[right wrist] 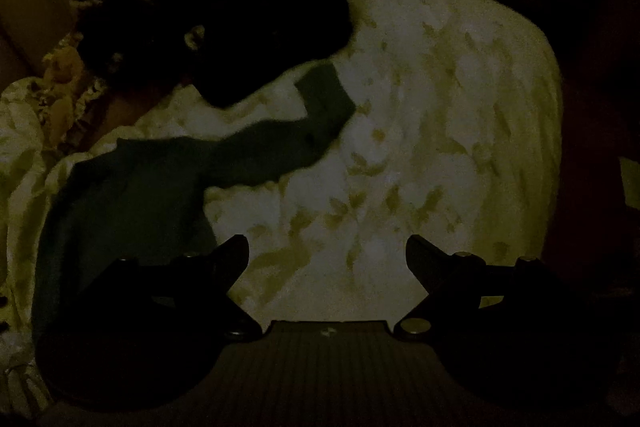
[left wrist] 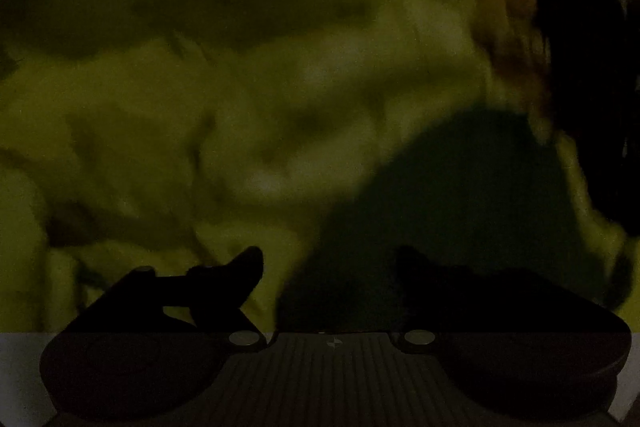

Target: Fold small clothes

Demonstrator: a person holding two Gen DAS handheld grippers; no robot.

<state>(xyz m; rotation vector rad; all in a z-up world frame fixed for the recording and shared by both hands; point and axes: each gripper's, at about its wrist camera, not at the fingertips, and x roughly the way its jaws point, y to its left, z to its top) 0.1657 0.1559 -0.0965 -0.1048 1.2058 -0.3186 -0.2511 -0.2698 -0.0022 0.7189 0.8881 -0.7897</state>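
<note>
The left gripper (left wrist: 328,263) points steeply downward, jaws spread wide and empty. The right gripper (right wrist: 327,251) does likewise, its jaws parted.

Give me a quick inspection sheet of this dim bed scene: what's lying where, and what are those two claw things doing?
Surface: pale leaf-print bedcover, rumpled.
Job's things: dark green garment spread at left, one sleeve reaching toward the middle.
Clutter: black fuzzy heap beyond the sleeve, touching or overlapping its end.
Grippers: left gripper open above the green cloth, nothing between its fingers; right gripper open over bare bedcover, holding nothing.
Cables: nothing seen.
Surroundings: too dark to tell; brownish panels at upper left.
</note>
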